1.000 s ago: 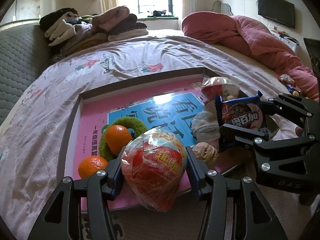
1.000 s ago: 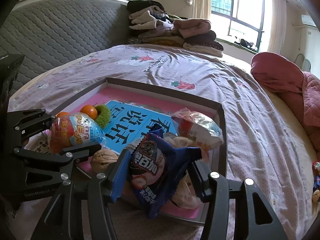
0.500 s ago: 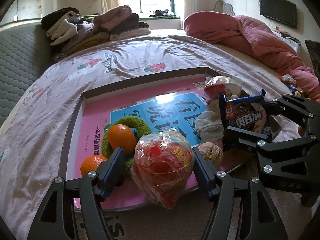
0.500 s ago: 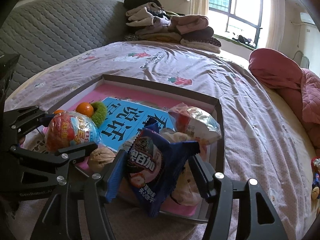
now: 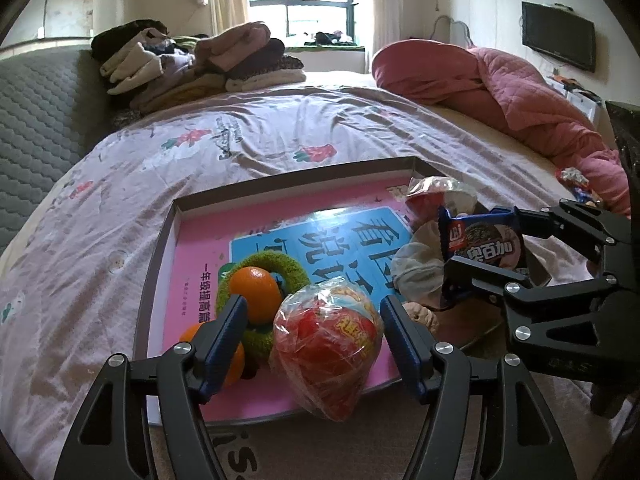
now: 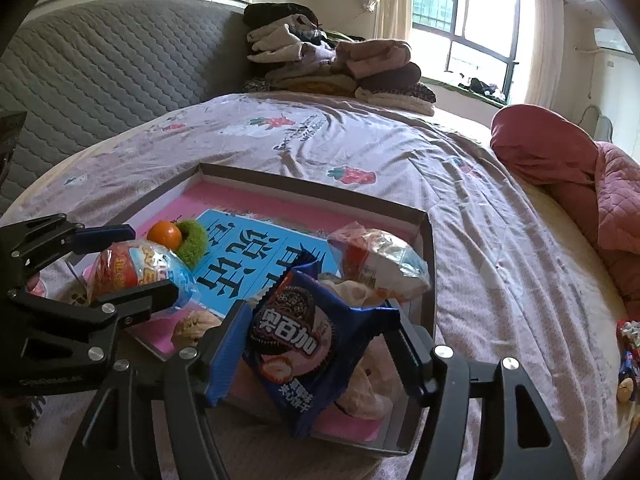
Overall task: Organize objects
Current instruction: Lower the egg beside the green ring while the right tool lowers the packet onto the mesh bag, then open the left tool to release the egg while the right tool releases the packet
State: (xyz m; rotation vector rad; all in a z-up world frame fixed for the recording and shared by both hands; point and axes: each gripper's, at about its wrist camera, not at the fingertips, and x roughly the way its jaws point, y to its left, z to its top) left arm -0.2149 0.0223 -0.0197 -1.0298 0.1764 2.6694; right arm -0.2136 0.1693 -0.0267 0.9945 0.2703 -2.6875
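A shallow brown-rimmed tray with a pink and blue printed floor lies on the bed. A red snack bag rests at its near edge between the fingers of my left gripper, which stands open with the pads clear of the bag. My right gripper has its jaws opening around a blue biscuit packet, which leans on the tray's right side. Two oranges, a green fuzzy ring, a walnut and a clear snack bag also lie in the tray.
Folded clothes are piled at the bed's far end against a grey quilted headboard. A pink quilt is bunched at the right. Small wrapped items lie on the sheet to the right of the tray.
Both grippers opened. The red snack bag and the blue packet, gripped a second ago, now sit lower in the tray with the fingers spread beside them.
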